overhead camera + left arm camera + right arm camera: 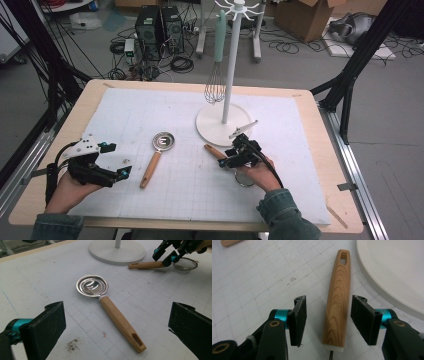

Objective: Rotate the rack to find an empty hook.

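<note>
High view: the right gripper (235,155) sat lower right of centre, down over the wooden handle of a small strainer (214,151), just in front of the white rack's base (210,125). One whisk (216,75) already hung on the rack, so I'd say one of three utensils was done. The egg separator (159,152) lay untouched mid-frame. The left gripper (112,172) idled at lower left, gripping nothing.

Left gripper view: its jaws stood wide apart with only mat between them, the egg separator (110,307) lying ahead in the centre. Upper right, the strainer (160,264) lay under the right gripper (166,256).

Right gripper view: the pads (298,318) straddled the strainer handle (338,302), gaps on both sides, so no grip yet. Count: one whisk, one strainer, one separator, one rack.
</note>
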Demonstrator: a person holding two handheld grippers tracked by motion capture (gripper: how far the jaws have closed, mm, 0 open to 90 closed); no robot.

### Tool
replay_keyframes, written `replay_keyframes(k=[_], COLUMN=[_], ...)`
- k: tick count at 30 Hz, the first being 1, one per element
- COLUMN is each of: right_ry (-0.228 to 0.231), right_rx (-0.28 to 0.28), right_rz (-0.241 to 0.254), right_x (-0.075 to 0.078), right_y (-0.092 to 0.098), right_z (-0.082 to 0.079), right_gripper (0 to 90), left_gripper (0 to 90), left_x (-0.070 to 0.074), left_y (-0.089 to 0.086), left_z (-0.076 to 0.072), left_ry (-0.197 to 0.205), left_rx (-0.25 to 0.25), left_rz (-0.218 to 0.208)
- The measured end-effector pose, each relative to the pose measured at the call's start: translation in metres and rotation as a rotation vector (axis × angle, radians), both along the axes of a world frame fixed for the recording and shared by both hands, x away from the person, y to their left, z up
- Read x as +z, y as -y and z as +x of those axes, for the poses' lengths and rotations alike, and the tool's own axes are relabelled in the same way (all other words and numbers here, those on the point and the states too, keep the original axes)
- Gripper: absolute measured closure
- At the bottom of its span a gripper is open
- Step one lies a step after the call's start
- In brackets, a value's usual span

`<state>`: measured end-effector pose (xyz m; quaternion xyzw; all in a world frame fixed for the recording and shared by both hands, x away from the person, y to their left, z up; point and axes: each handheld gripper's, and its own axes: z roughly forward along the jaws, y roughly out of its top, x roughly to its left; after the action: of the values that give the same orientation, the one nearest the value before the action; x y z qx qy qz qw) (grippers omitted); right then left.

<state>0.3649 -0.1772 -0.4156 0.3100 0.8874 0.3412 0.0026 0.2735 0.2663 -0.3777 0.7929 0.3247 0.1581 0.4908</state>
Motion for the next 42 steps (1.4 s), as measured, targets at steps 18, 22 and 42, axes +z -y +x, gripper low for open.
replay_keyframes(k=[18,22,42], right_ry=[-0.005,-0.002,-0.023], right_rx=[0.020,0.027,0.050], right_rz=[-0.017,-0.025,-0.145], right_x=[-0.0010,-0.0012,-0.0043], right_y=[-0.0041,-0.0053,-0.0077], right_z=[-0.0011,-0.0017,-0.0084], right_gripper=[50.7,51.6,60.4], left_gripper=[1.8,1.8,1.8], left_x=[0.0001,0.0001,0.0000], left_y=[0.0002,0.0003,0.0000], left_z=[0.0000,0.0000,0.0002], left_ry=[0.001,0.001,0.000], left_rx=[-0.001,0.000,-0.002], left_rz=[-0.002,0.000,0.001])
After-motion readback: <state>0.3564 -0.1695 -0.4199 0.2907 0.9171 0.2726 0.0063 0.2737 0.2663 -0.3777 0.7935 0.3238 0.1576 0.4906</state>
